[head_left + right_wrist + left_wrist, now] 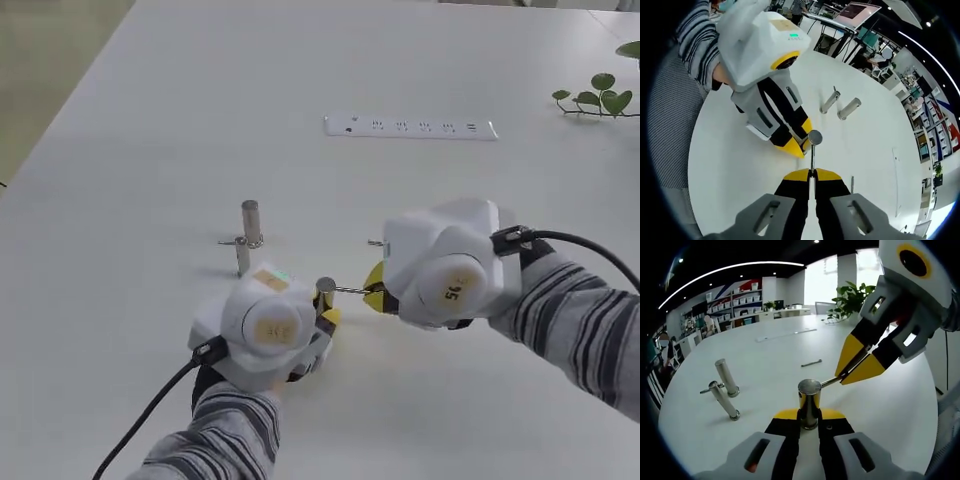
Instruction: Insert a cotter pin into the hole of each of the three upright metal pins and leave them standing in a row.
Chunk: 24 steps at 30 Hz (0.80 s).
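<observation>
**Q:** What are my grippers holding?

**A:** My left gripper [809, 416] is clamped around the base of an upright metal pin [809, 395] on the white table [140, 140]. My right gripper [812, 174] pinches a cotter pin [812, 157], whose tip meets the side of the metal pin's top.

**Q:** And beyond them?

**A:** A second pin [242, 254] stands behind to the left with a cotter pin through it. A third pin [251, 222] stands just beyond it. A loose cotter pin [375, 243] lies near my right gripper.
</observation>
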{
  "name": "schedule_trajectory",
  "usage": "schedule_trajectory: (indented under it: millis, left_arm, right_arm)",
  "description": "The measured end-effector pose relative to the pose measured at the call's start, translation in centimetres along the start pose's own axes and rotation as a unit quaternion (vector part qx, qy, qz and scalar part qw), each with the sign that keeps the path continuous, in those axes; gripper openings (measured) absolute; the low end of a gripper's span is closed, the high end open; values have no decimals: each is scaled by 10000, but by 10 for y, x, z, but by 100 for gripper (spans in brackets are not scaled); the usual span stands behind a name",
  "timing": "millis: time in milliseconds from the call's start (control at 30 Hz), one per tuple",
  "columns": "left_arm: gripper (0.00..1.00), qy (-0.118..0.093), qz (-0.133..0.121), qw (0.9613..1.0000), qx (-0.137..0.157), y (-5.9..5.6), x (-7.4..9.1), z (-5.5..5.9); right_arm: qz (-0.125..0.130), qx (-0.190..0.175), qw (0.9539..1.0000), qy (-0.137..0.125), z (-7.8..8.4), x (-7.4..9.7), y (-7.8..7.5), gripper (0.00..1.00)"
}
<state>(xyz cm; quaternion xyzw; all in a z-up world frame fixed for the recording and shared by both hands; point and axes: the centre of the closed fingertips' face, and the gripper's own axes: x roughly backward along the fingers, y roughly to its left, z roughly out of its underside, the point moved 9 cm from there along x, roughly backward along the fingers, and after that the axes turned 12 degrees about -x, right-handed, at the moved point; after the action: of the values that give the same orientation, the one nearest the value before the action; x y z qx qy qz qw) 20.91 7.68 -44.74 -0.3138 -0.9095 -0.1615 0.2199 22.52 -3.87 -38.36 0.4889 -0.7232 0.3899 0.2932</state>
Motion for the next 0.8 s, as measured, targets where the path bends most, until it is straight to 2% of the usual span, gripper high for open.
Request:
schedule_trajectory:
  millis: [167,800]
  left_arm:
    - [10,4,-14,10000,30,0,0,0]
    - [10,3,-54,9999,142,-1,0,1]
  right_arm:
    - [51,151,9999,55,-3,-4,0,0]
    - [18,149,9999,-47,-11,-9,1,0]
